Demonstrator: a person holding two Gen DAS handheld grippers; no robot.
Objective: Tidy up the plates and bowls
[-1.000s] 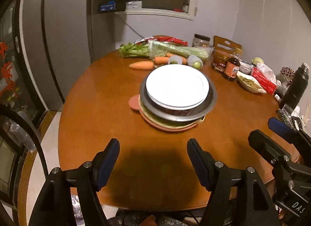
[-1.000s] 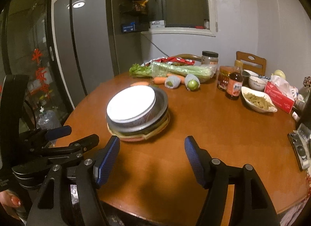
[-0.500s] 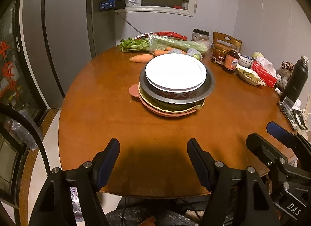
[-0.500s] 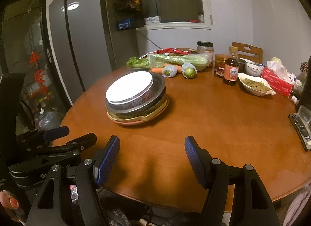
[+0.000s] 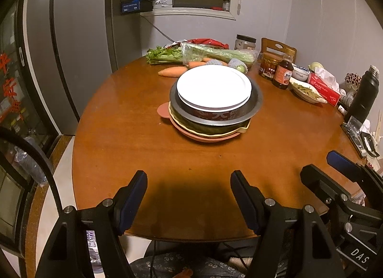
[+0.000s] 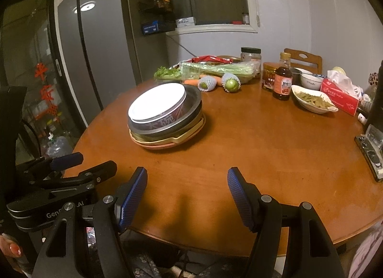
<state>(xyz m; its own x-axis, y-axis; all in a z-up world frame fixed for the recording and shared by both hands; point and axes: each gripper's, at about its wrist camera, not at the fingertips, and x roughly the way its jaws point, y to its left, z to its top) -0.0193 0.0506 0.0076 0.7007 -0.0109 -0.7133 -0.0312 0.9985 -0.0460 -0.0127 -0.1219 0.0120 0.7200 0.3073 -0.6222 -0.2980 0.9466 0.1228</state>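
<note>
— Both tongs, left gripper (image 5: 188, 196) and right gripper (image 6: 186, 194), are hanging over the near edge of the round table (image 5: 134, 139) with jaws spread wide and nothing between them.

— And the dishes?

— They are sitting stacked mid-table, well apart from both: pink plate (image 5: 203, 137) at the bottom, metal basin (image 5: 255, 100) above, white plate (image 5: 214, 85) lying on top.

Celery (image 5: 215, 54), carrots (image 5: 172, 71), a sauce bottle (image 6: 283, 81) and tissue box (image 6: 340, 97) crowd the table's (image 5: 143, 134) far edge.

Glossy wooden table (image 5: 134, 139), metal basin (image 5: 256, 100)
</note>
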